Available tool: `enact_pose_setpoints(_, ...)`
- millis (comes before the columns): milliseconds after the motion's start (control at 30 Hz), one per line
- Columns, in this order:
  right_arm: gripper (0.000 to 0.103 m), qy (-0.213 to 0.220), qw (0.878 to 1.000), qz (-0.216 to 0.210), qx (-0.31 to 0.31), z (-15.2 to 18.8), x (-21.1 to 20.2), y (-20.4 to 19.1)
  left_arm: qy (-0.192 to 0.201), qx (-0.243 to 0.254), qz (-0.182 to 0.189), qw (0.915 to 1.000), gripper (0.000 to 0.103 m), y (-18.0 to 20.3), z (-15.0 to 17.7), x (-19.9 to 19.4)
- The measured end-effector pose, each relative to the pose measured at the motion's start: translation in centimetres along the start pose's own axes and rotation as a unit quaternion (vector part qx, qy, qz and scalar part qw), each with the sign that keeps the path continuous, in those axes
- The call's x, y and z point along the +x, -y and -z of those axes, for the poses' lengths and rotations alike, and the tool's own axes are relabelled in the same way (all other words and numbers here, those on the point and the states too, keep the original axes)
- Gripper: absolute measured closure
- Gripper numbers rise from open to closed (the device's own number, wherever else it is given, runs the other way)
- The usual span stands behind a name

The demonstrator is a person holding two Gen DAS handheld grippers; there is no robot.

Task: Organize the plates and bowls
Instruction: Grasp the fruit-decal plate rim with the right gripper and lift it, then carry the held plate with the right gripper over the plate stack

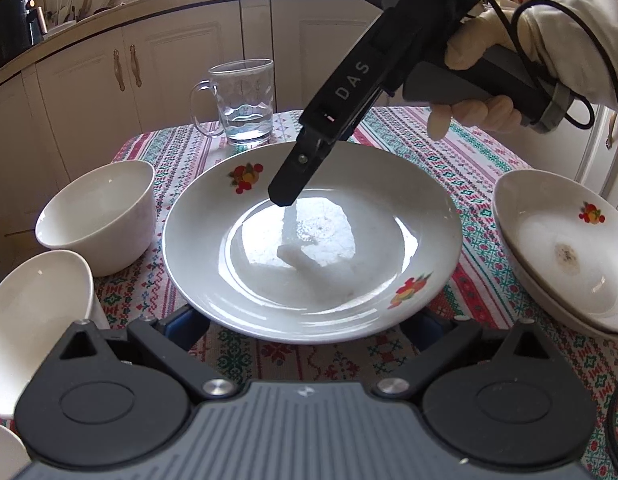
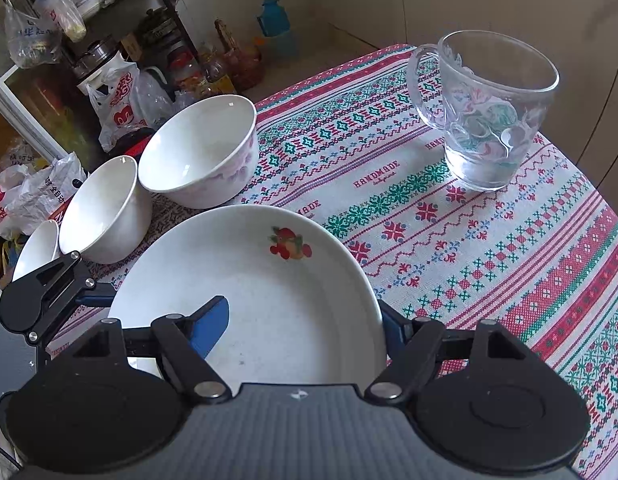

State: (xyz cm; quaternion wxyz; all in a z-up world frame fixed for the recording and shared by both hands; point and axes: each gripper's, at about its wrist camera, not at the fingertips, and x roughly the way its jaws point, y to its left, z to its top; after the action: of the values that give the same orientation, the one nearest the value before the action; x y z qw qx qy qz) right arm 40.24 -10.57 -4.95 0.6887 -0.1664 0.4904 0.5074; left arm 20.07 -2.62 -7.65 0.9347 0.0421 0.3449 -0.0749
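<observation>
Nearest the left wrist camera, a white plate with fruit decals (image 1: 309, 248) sits on the patterned tablecloth (image 1: 461, 152); the left gripper (image 1: 309, 328) has its fingers spread beneath the near rim, unclenched — touching or not, I cannot tell; the right gripper (image 2: 305, 328) straddles the plate's rim, one blue pad (image 2: 211, 326) inside, one outside, neither visibly pressing; white bowls (image 1: 101, 216) stand left, stacked plates (image 1: 565, 256) right, a glass mug (image 1: 245, 104) behind.
</observation>
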Motion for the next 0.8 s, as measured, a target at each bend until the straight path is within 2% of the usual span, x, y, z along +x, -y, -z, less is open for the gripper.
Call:
enact_pose_setpoints(467,0.021,0.04,0.999,0.004,0.016,2.4,-3.8,-3.1,0.008,0.037,0.019,0.9991,0.003,1.1,0.1,-3.6)
enact_pose_setpoints(800,0.021,0.06,0.997,0.03,0.034,5.7,-7.4,-4.2,0.017,0.07,0.049,0.9962,0.003,3.4,-0.4,-5.0)
